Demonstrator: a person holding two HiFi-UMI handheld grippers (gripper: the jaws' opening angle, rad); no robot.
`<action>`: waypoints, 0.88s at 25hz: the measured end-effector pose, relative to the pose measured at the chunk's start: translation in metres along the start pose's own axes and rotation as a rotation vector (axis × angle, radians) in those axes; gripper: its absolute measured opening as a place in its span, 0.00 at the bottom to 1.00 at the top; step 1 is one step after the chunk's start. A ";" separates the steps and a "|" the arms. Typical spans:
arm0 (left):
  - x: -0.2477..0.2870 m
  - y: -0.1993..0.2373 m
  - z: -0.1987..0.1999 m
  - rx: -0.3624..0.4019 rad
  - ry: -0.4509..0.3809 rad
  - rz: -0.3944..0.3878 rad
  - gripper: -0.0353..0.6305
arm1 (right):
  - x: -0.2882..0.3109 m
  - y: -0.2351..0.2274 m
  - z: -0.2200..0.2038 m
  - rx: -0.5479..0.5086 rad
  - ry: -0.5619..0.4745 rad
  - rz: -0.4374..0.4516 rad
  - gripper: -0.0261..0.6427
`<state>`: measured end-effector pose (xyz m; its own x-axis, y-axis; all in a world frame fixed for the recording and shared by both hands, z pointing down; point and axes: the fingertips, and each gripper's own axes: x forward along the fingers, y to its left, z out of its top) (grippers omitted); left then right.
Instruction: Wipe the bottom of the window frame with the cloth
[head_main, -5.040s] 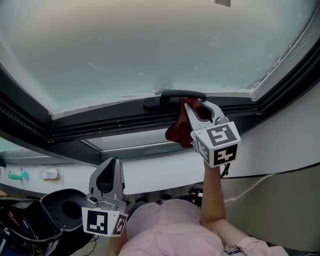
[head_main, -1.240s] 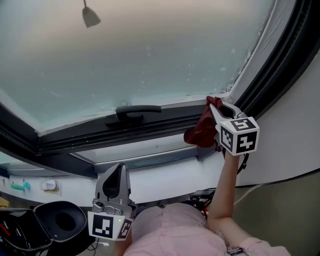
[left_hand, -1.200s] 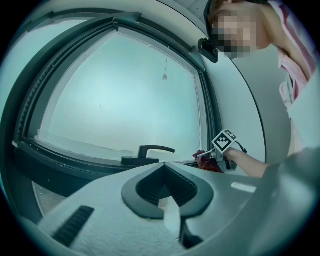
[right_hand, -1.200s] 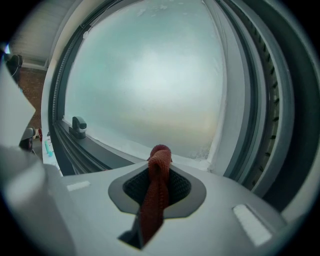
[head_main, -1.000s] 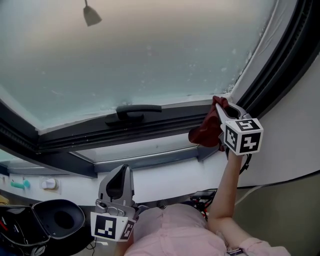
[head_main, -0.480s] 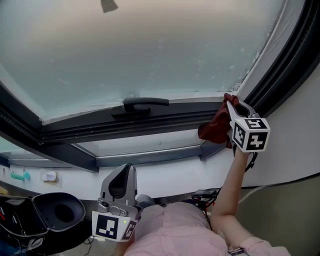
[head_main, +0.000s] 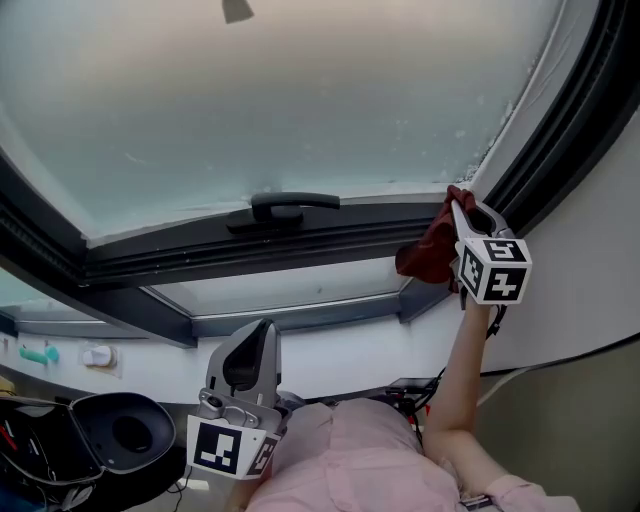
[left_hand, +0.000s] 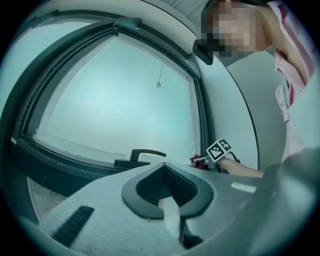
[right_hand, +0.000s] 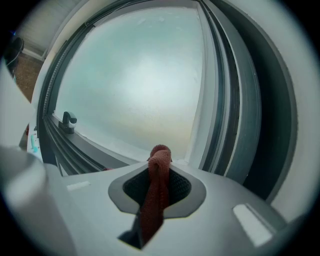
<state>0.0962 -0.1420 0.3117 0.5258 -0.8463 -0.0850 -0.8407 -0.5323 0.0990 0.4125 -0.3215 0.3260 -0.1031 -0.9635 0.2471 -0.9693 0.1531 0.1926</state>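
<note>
My right gripper (head_main: 458, 197) is shut on a dark red cloth (head_main: 428, 251), whose bunched tip (right_hand: 159, 152) pokes out between the jaws. That tip presses on the bottom of the window frame (head_main: 330, 235) at its right corner, where the dark side frame (head_main: 545, 140) rises. The rest of the cloth hangs below the gripper. A black window handle (head_main: 288, 207) sits on the bottom frame, left of the cloth. My left gripper (head_main: 247, 352) is held low near the person's body, shut with nothing in it, its jaws (left_hand: 167, 192) pointing up at the window.
Frosted glass (head_main: 300, 100) fills the window. A white sill (head_main: 330, 340) runs below the frame. A black round bin (head_main: 120, 430) stands at lower left. The person's pink sleeve (head_main: 350, 470) and raised right forearm (head_main: 455, 370) are at the bottom.
My right gripper has carried the cloth rightwards along the bottom frame, from by the handle into the right corner. The left gripper has stayed low.
</note>
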 end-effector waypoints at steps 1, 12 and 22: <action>-0.001 0.001 0.000 -0.003 0.002 -0.001 0.05 | -0.003 0.001 0.001 0.001 -0.013 -0.006 0.12; -0.010 0.005 0.000 -0.017 0.017 -0.017 0.05 | -0.045 0.172 0.071 -0.003 -0.300 0.344 0.12; -0.035 0.030 -0.002 -0.025 0.031 0.023 0.05 | -0.013 0.281 0.049 -0.144 -0.173 0.473 0.12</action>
<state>0.0528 -0.1287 0.3200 0.5104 -0.8584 -0.0512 -0.8494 -0.5125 0.1258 0.1308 -0.2765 0.3305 -0.5696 -0.8019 0.1805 -0.7683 0.5974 0.2298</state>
